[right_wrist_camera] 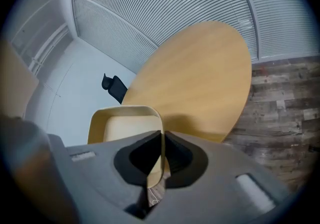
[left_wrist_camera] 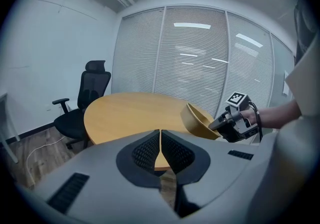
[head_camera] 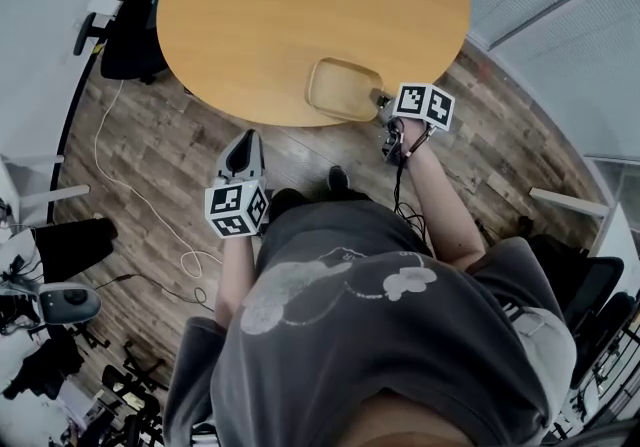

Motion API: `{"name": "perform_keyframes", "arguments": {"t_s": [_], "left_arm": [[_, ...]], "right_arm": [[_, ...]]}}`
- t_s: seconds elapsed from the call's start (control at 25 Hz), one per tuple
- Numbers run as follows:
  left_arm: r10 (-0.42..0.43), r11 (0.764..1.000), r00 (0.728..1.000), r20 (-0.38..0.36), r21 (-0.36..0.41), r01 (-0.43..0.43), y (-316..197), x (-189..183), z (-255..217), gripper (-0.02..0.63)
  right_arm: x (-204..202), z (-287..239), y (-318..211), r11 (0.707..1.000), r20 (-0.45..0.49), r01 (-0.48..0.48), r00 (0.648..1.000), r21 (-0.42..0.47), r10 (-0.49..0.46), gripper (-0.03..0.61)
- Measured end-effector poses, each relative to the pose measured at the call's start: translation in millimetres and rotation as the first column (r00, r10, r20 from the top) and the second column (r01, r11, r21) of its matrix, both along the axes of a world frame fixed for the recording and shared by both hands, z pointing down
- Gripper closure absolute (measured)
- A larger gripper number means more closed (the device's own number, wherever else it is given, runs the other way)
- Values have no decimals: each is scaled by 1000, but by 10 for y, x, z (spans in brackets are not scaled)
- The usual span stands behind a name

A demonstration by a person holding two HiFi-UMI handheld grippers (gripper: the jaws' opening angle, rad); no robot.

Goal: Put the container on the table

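Right gripper (head_camera: 384, 107) holds the tan container (head_camera: 343, 88) by its rim at the near edge of the round wooden table (head_camera: 300, 5); the left gripper (head_camera: 244, 141) is empty.

The head view places the container over the table's near edge, with the left gripper off the table above the plank floor (head_camera: 150, 165). Only the right gripper view shows the grip: its jaws pinch the container's thin side wall. Only the left gripper view shows the tilt, with the container's open side turned toward the table centre; no view settles whether its base touches the wood. That view also shows the left jaws pressed together on nothing, and a black office chair (left_wrist_camera: 85, 102) beside the table.
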State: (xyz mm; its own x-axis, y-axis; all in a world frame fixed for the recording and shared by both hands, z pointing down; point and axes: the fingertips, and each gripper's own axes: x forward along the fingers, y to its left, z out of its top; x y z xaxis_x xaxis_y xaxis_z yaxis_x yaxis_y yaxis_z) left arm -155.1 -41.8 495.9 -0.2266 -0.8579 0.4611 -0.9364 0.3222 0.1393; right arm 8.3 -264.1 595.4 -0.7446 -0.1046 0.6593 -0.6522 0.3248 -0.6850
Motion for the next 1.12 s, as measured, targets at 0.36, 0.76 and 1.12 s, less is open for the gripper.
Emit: {"name": "perform_keyframes", "arguments": {"t_s": [0.36,0.76,1.12], "left_arm": [[21,1000,1000,-8,-20,-22,-169,-578,124,604],[227,974,974,-20,12,-227,-1104,-1218,111,604],[344,939,938,-34,17,-344,-1683,-1759,136,604]], "right_arm": [[-388,-30,-189,999,-43,-4,999,52,6,569],[-808,-101,-585,989,-86,-110,989,103,119,569],[-1132,-83,-826,967,-113,-233,963,100,243,569]]}}
